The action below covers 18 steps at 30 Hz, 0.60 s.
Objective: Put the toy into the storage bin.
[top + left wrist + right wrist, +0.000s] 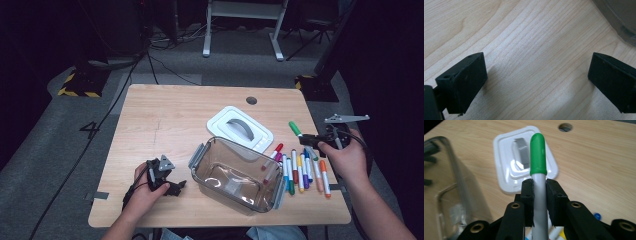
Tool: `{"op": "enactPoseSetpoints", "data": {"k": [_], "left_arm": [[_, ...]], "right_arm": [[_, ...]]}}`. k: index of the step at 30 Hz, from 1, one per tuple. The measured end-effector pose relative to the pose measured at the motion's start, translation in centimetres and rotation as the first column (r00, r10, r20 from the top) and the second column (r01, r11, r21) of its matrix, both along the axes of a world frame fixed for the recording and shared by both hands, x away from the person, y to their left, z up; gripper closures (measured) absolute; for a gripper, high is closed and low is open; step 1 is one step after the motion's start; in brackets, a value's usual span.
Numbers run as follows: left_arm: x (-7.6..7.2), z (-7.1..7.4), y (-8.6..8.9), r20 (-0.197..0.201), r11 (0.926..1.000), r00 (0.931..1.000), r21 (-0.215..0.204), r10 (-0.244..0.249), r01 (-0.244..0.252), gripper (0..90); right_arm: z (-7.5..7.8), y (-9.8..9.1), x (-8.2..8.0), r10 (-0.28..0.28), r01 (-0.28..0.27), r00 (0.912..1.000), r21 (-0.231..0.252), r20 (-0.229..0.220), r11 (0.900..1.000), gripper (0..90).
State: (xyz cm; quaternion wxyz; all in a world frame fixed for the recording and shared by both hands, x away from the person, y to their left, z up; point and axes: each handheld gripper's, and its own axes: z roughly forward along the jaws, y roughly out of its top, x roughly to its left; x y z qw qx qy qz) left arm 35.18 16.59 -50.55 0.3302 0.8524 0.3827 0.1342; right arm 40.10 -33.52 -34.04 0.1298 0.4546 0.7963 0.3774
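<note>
Right gripper [539, 186] lifting a green-capped marker [538, 165] above the table [165, 115], beside the clear storage container [237, 175].

The jaws pinch the marker's white barrel just below the cap, with the cap pointing toward the white lid [240, 129]. The marker looks light, stiff and smooth, so a hold across the round barrel near its middle should resist slipping or swivelling better than one on the cap. The other markers [300, 172] lie in a row just right of the container. The left gripper [536, 82] rests low over bare wood near the container's left end, jaws spread wide and empty.
</note>
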Motion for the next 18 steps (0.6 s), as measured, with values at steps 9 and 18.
{"op": "enactPoseSetpoints", "data": {"k": [9, 18], "left_arm": [[0.3, 0.0, -0.2, -0.002, 0.9999, 0.9999, 0.008, -0.01, 0.01, 0.1], [0.3, 0.0, -0.3, -0.003, 1.0, 1.0, 0.005, -0.007, 0.007, 0.1]], "right_arm": [[1.3, 6.1, -1.2, 0.179, -0.179, 0.9831, 0.007, -0.037, 0.9838, 77.6], [0.9, 10.4, -1.8, 0.302, -0.302, 0.9496, 0.006, -0.085, 0.9532, 77.6]]}}
